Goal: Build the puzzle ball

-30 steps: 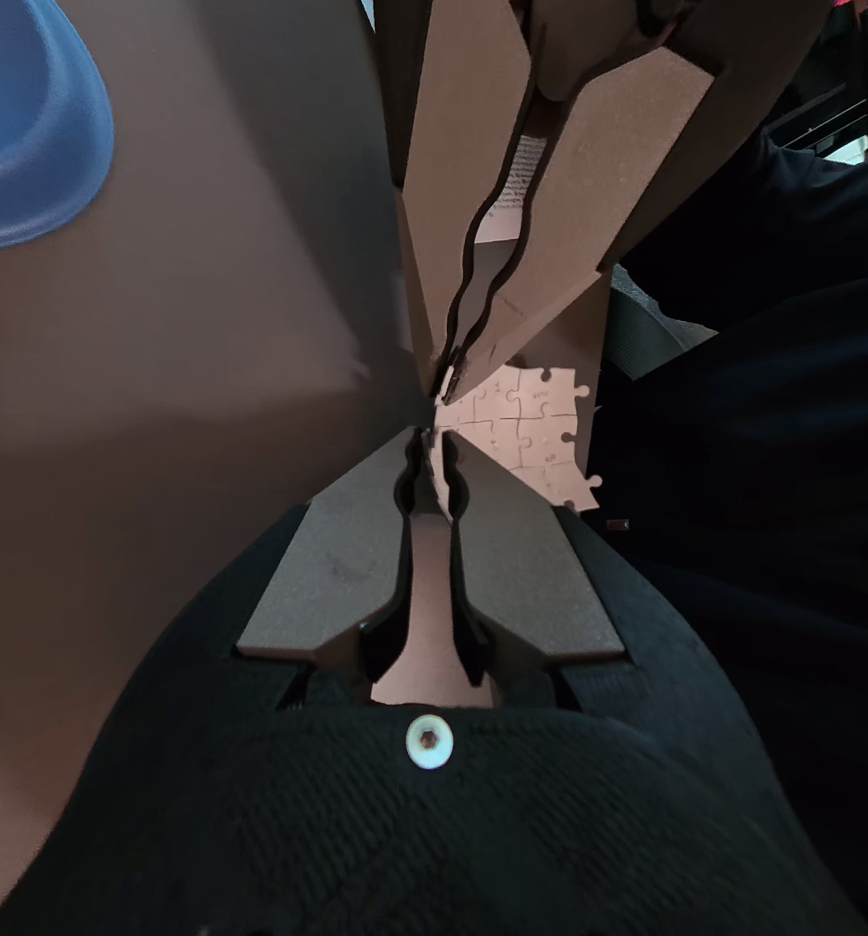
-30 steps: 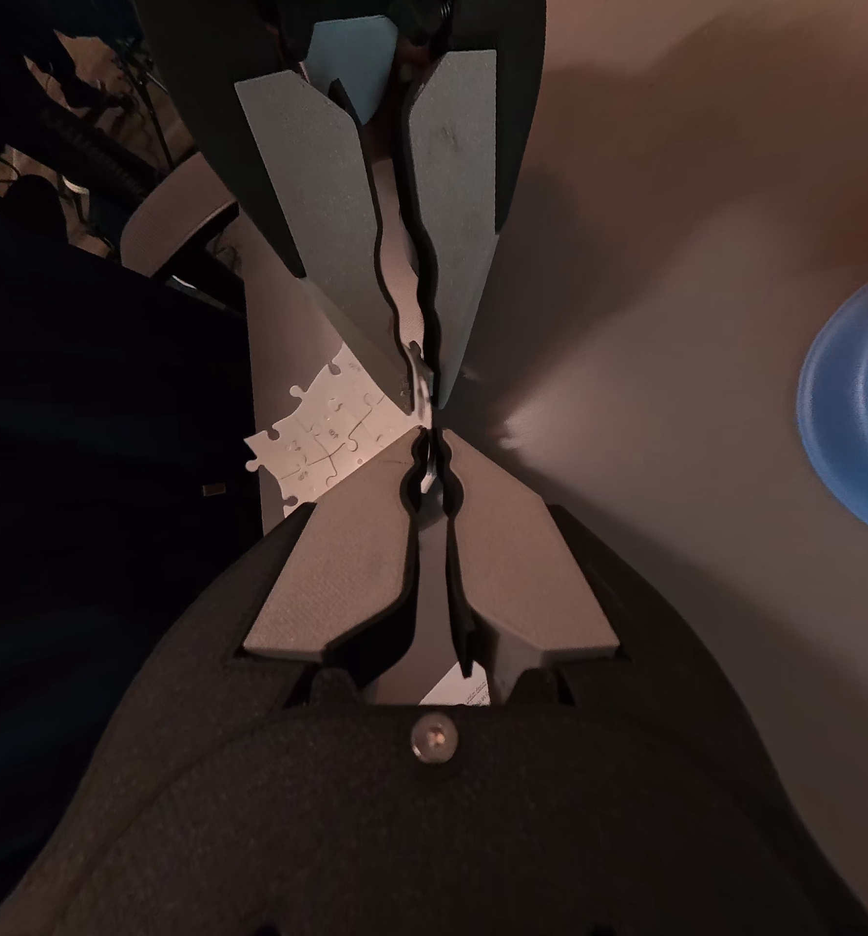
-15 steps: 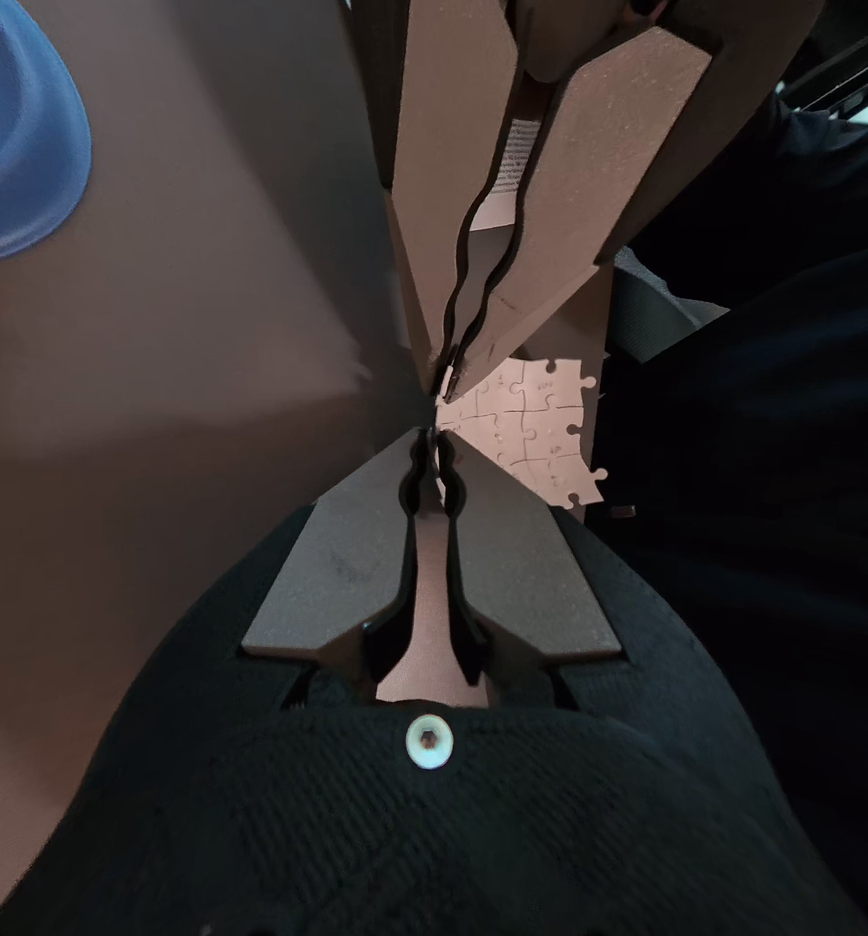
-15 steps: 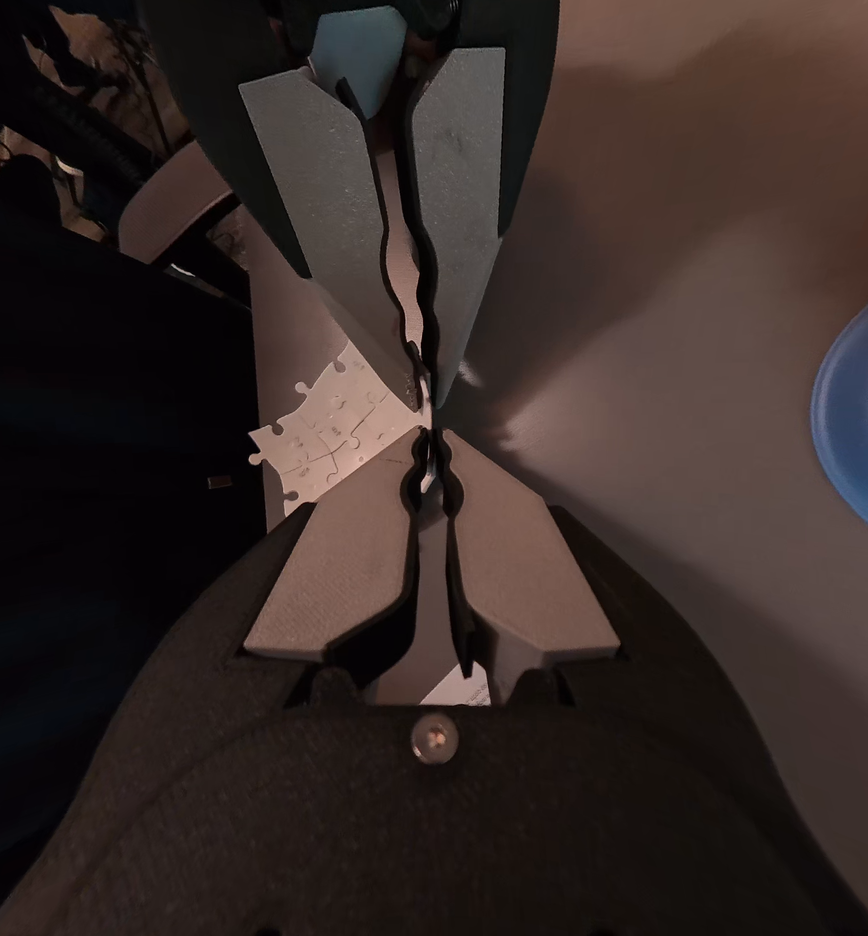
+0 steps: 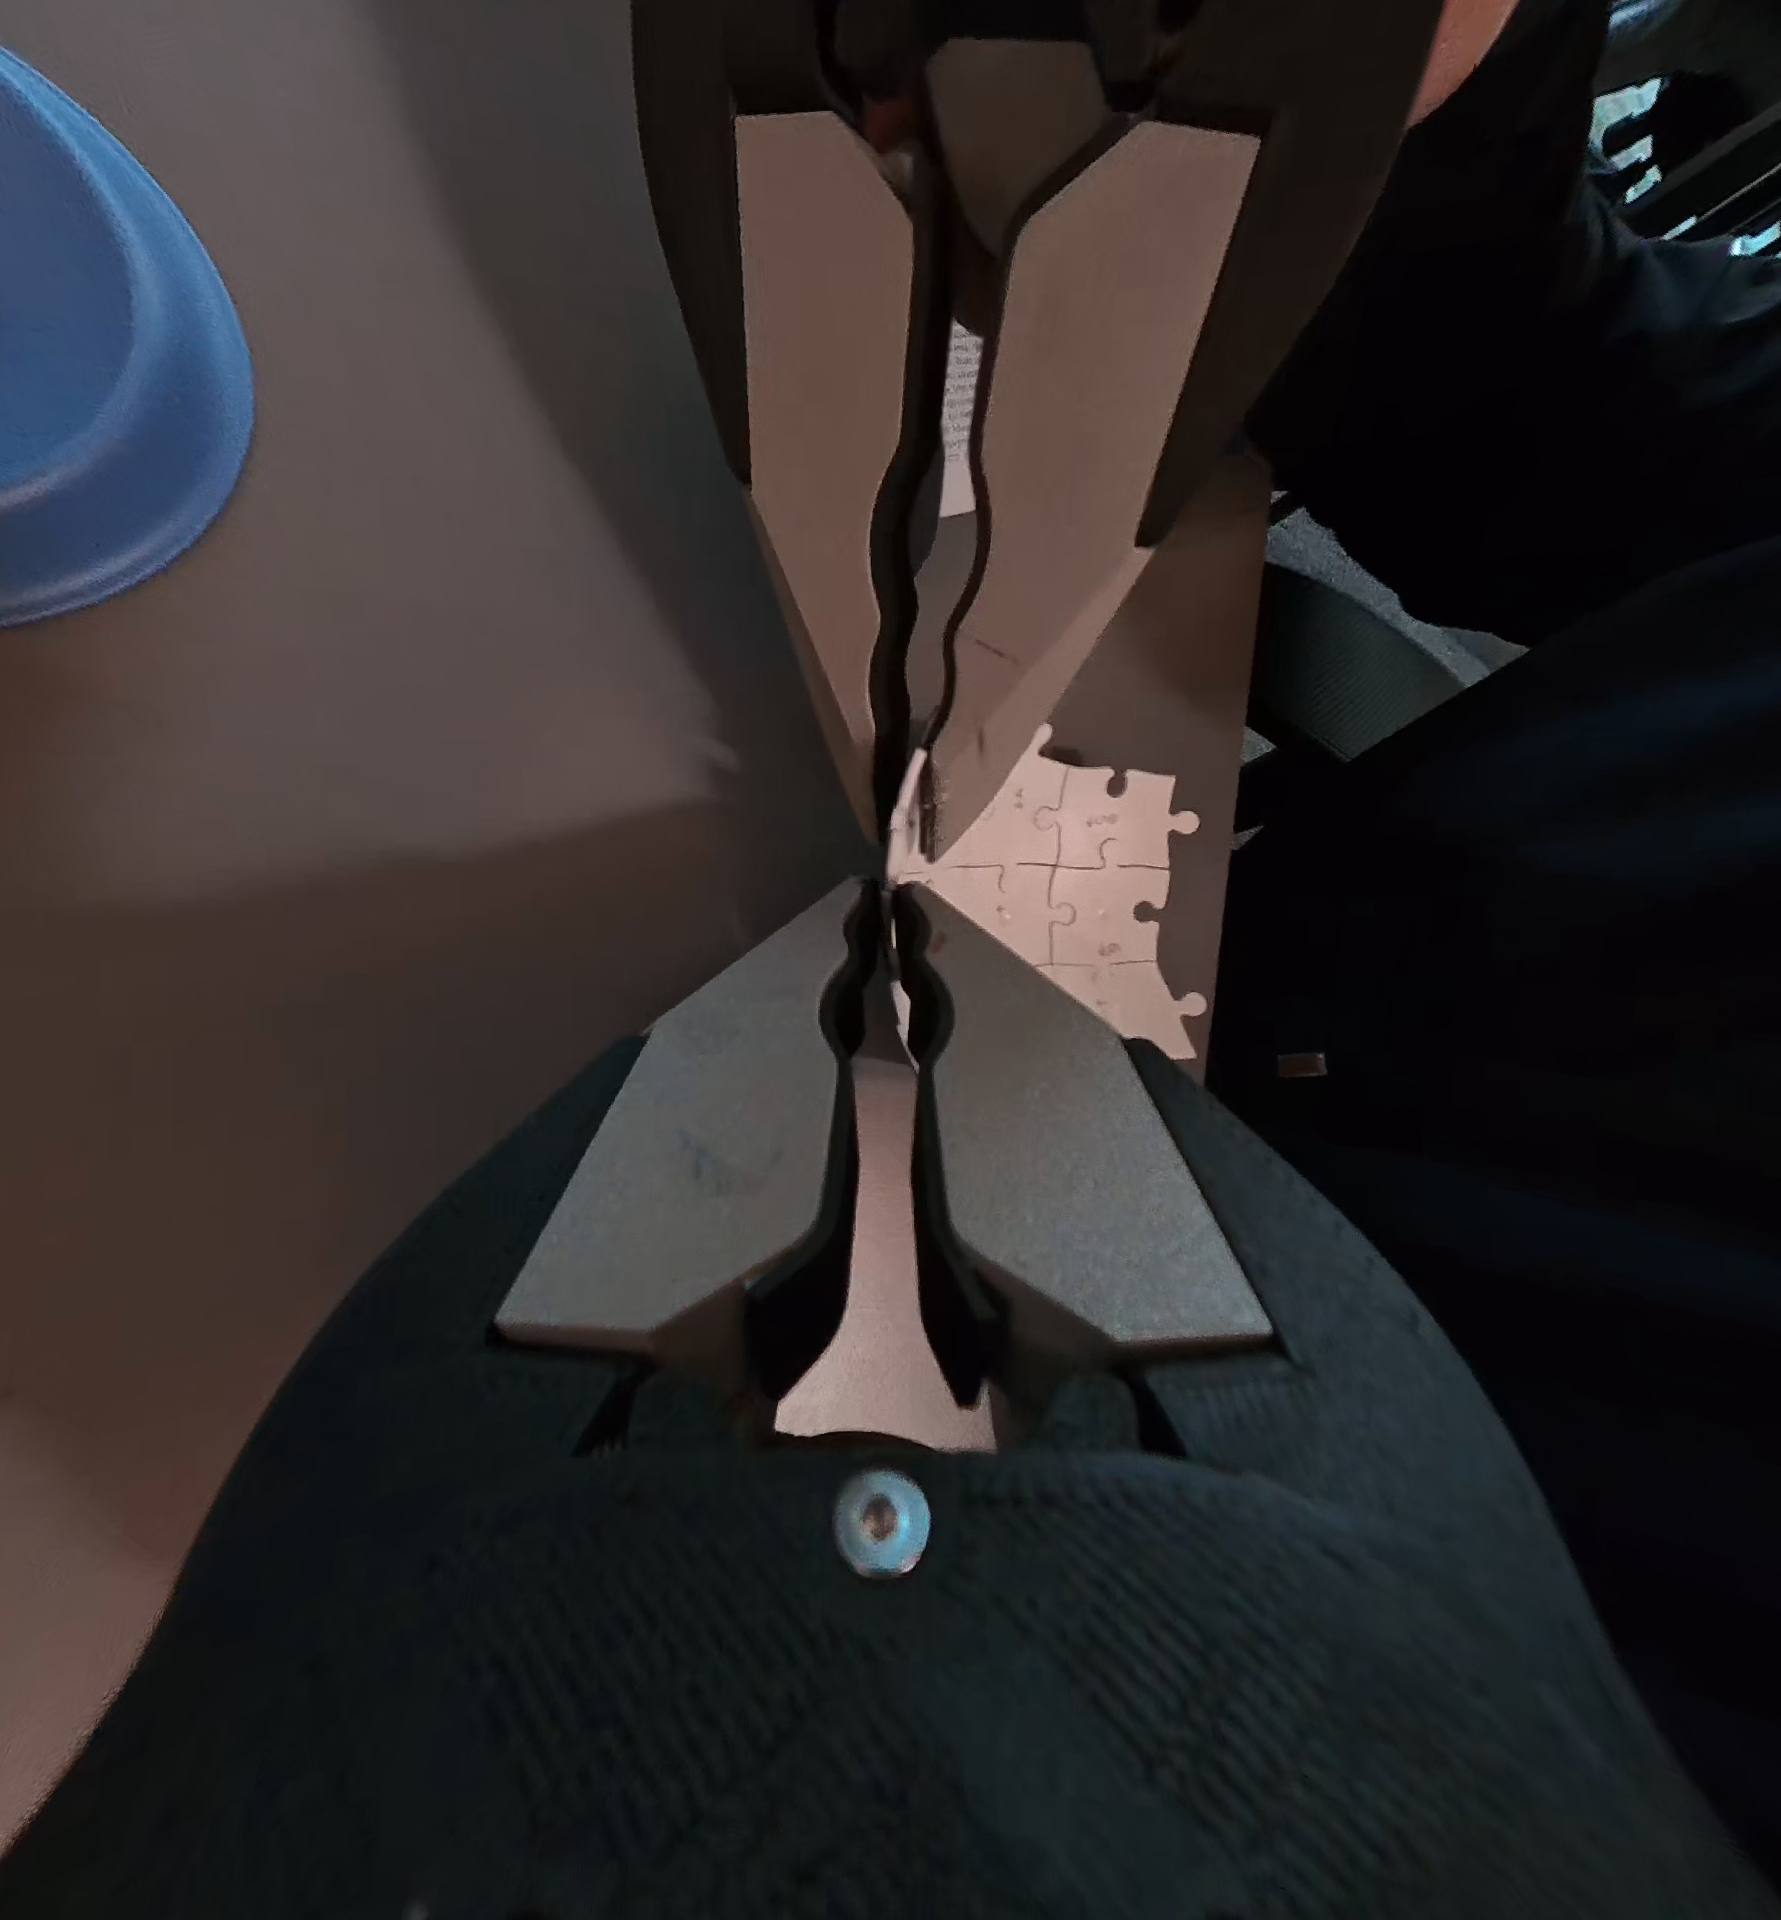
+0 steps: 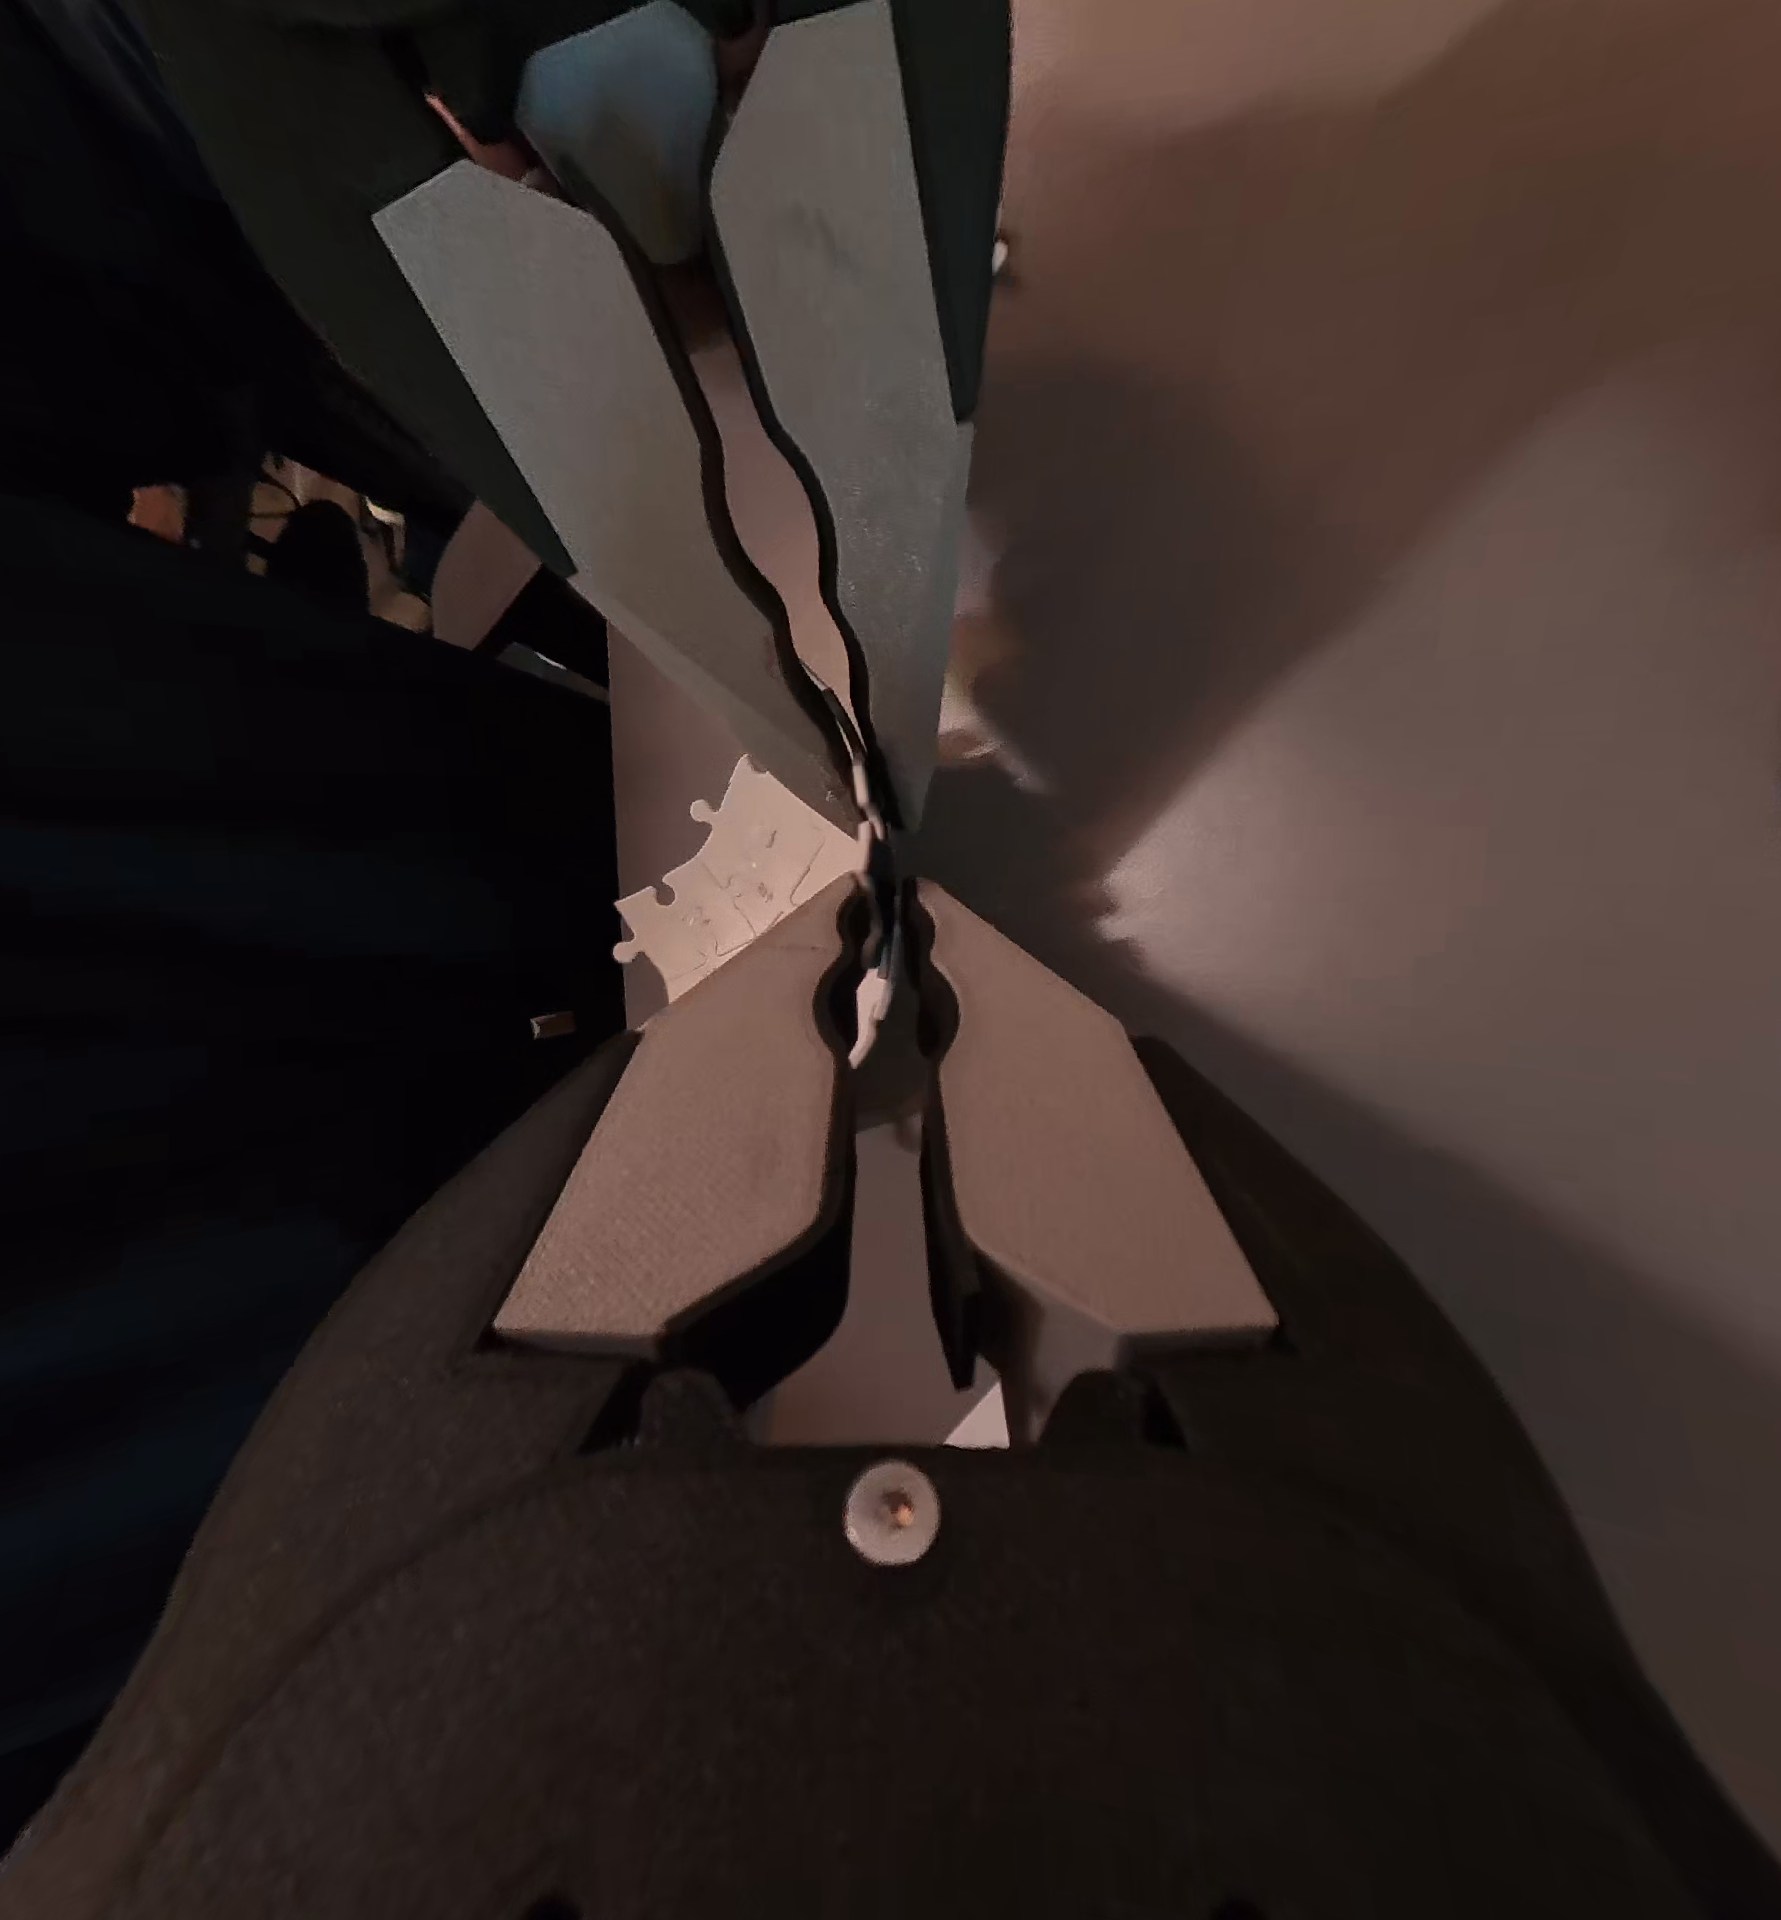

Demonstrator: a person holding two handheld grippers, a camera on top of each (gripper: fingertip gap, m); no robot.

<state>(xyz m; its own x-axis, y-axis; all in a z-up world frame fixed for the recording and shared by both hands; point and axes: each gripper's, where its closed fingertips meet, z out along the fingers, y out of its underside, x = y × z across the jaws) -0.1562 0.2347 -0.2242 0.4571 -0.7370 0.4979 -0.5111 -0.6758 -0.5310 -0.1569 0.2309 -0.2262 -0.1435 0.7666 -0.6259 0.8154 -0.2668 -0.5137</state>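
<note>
At frame centre, left gripper [image 5: 891,914] and right gripper [image 6: 881,914] meet tip to tip, each clenched on the white puzzle sheet [image 5: 1094,894], which fans centre-right edge-on.

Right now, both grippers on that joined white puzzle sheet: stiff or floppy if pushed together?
Likely flexible: the puzzle sheet is thin and curves between the left gripper and right gripper. Its interlocking seams may pop apart under bending. Probably light, since fingertip pinches hold it.

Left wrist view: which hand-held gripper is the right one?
The upper hand-held gripper, its tips pointing down the frame; the lower hand-held gripper, rising from the bottom edge, is the left.
</note>
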